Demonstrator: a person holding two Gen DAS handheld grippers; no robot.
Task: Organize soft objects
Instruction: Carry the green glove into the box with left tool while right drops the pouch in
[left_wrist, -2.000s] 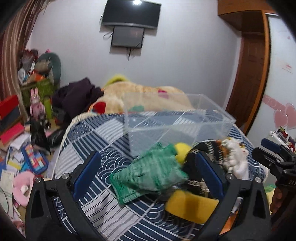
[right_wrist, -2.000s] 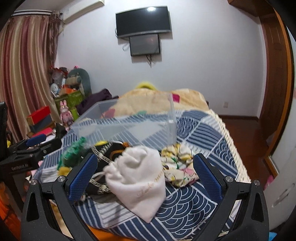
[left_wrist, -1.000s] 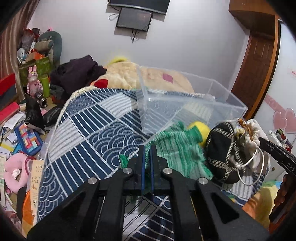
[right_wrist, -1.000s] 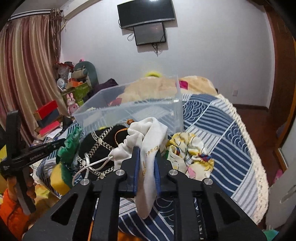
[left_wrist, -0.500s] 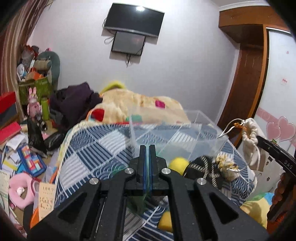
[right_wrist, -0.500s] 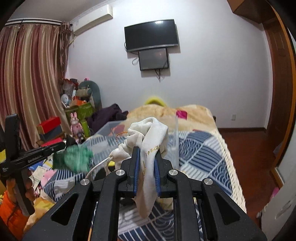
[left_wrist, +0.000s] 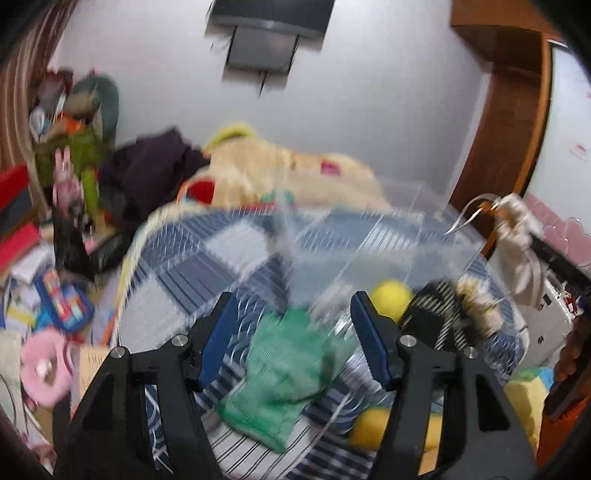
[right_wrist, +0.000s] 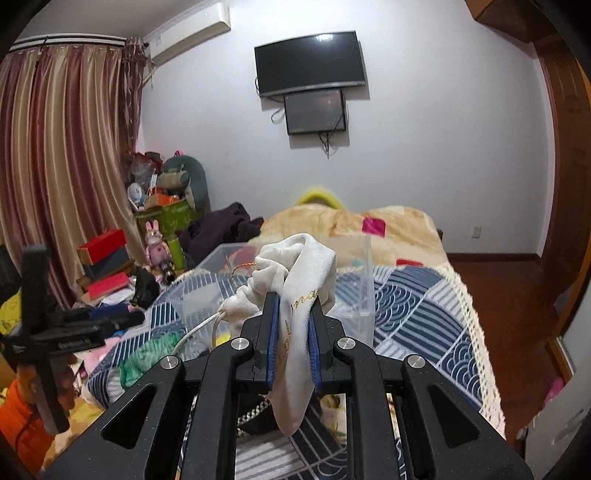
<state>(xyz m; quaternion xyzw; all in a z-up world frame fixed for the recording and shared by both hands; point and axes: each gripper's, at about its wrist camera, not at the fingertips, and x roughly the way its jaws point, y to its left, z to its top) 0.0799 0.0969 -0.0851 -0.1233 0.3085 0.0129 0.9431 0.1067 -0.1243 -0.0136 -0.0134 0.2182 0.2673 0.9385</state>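
My left gripper is open, and a green knit cloth lies loose between and below its fingers on the blue patterned bed cover; the view is blurred. A clear plastic bin stands just beyond it. My right gripper is shut on a white drawstring pouch and holds it up in front of the bin. The pouch also shows at the right of the left wrist view. A black patterned pouch and yellow soft pieces lie beside the bin.
A beige blanket covers the far end of the bed. Toys, boxes and papers clutter the floor at the left. A wooden door is at the right. Striped curtains hang at the left.
My left gripper has opened and the green cloth has dropped from it onto the bed in front of the bin. My right gripper keeps hold of the raised white pouch.
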